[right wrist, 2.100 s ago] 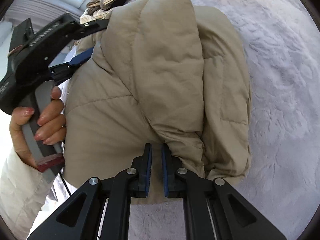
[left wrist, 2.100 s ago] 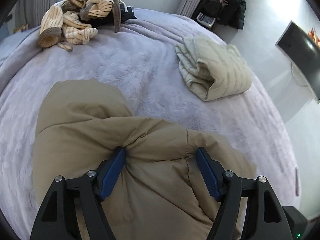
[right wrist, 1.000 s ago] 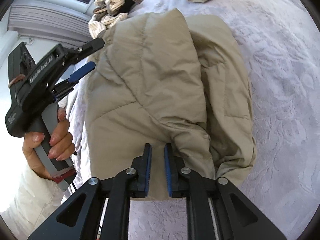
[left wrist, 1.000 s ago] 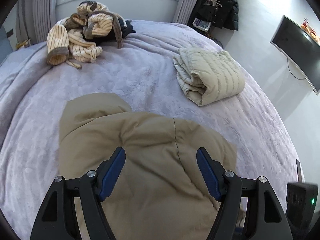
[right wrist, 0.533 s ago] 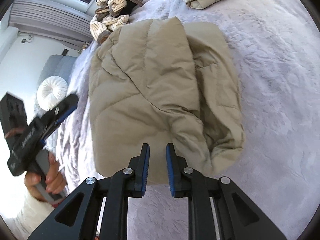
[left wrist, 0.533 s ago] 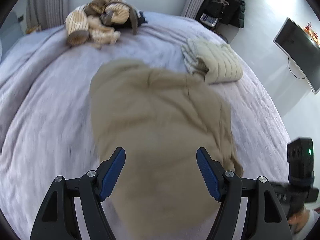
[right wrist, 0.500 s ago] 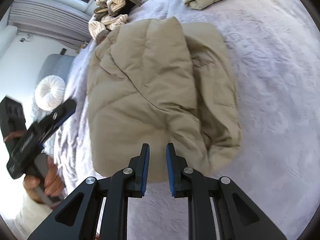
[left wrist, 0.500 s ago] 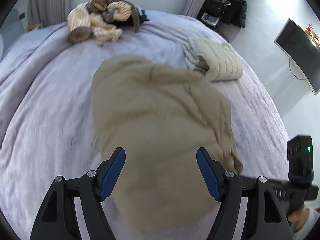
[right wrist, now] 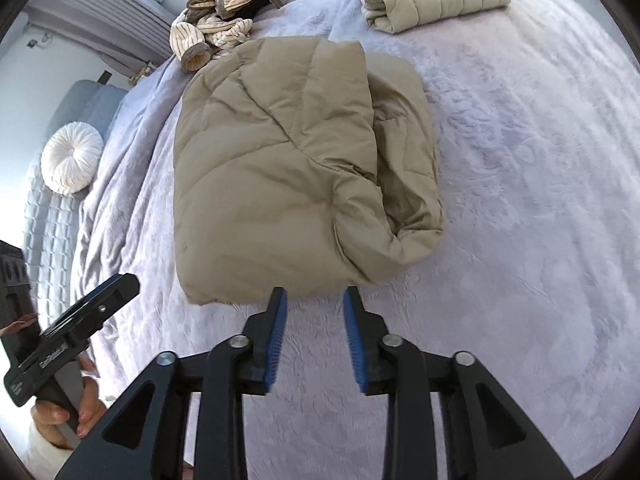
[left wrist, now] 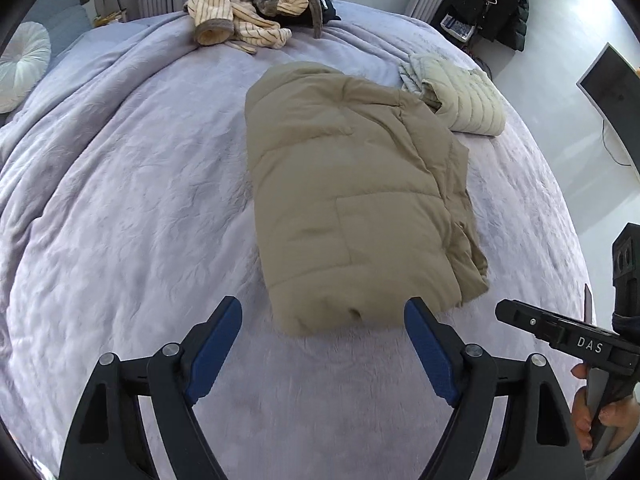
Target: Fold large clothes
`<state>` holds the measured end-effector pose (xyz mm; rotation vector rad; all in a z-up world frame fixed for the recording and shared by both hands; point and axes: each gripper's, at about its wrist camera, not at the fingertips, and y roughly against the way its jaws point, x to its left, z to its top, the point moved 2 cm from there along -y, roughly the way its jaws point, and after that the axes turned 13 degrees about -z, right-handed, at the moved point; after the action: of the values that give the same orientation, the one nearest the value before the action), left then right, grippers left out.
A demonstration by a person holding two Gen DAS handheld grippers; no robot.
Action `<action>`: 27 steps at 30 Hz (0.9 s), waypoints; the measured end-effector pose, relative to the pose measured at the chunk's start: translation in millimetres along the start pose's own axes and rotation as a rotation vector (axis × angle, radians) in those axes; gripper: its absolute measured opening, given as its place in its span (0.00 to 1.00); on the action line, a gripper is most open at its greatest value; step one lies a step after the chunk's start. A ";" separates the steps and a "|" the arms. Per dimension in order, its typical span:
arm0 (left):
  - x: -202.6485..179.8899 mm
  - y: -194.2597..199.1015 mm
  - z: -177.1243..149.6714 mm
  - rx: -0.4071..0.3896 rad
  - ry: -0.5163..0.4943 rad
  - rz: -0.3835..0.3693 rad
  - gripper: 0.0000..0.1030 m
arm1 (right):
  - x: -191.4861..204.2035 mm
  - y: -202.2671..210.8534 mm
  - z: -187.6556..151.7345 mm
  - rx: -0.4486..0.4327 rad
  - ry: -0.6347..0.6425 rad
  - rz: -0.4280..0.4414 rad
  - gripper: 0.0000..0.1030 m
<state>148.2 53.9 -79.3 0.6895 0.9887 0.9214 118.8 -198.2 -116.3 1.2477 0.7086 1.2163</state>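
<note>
A tan puffer jacket (left wrist: 352, 196) lies folded into a thick bundle on the lavender bed; it also shows in the right wrist view (right wrist: 288, 168). My left gripper (left wrist: 322, 312) is open and empty, just short of the jacket's near edge. My right gripper (right wrist: 314, 300) is open and empty, also at the jacket's near edge, touching nothing. The right gripper shows at the lower right of the left wrist view (left wrist: 568, 336), and the left gripper at the lower left of the right wrist view (right wrist: 80, 328).
A folded cream quilted jacket (left wrist: 460, 96) lies beyond the tan one, at the far right. A heap of striped clothes (left wrist: 248, 12) sits at the bed's far end. A round white cushion (right wrist: 72, 160) lies left. A wall screen (left wrist: 612, 96) is at the right.
Both grippers have pulled back off the tan jacket toward the near bed edge. The right gripper's jaws have opened. The jacket now lies free on the bed.
</note>
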 end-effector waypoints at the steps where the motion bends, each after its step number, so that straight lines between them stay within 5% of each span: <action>1: -1.0 4.5 -2.3 -0.002 0.001 -0.002 0.82 | 3.1 4.9 -1.5 -0.007 0.003 -0.012 0.46; 2: -1.9 8.3 -2.3 -0.003 0.001 -0.005 0.82 | 5.4 9.9 -4.3 -0.014 0.006 -0.022 0.46; 4: -3.5 16.9 -4.0 -0.001 0.003 -0.011 1.00 | 8.6 19.7 -10.2 -0.021 0.005 -0.043 0.48; 9: -7.5 39.2 -8.6 -0.011 -0.012 0.023 1.00 | 16.3 46.8 -21.3 -0.054 -0.017 -0.074 0.64; 11: -7.7 48.2 -10.8 -0.021 -0.008 0.046 1.00 | 20.9 56.5 -22.3 -0.074 -0.016 -0.087 0.78; 15: -10.5 68.1 -14.4 -0.061 0.002 0.107 1.00 | 30.9 76.1 -20.9 -0.102 0.010 -0.146 0.83; 17: -14.0 76.5 -15.4 -0.085 0.001 0.150 1.00 | 35.4 86.9 -19.8 -0.118 0.032 -0.166 1.00; 27: -30.5 88.7 -28.2 -0.088 0.058 0.196 1.00 | 42.8 119.1 -17.7 -0.128 0.099 -0.260 1.00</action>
<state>86.0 69.5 -5.3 0.6974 0.9369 1.1551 79.6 -166.7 1.1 0.9624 0.8255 1.0954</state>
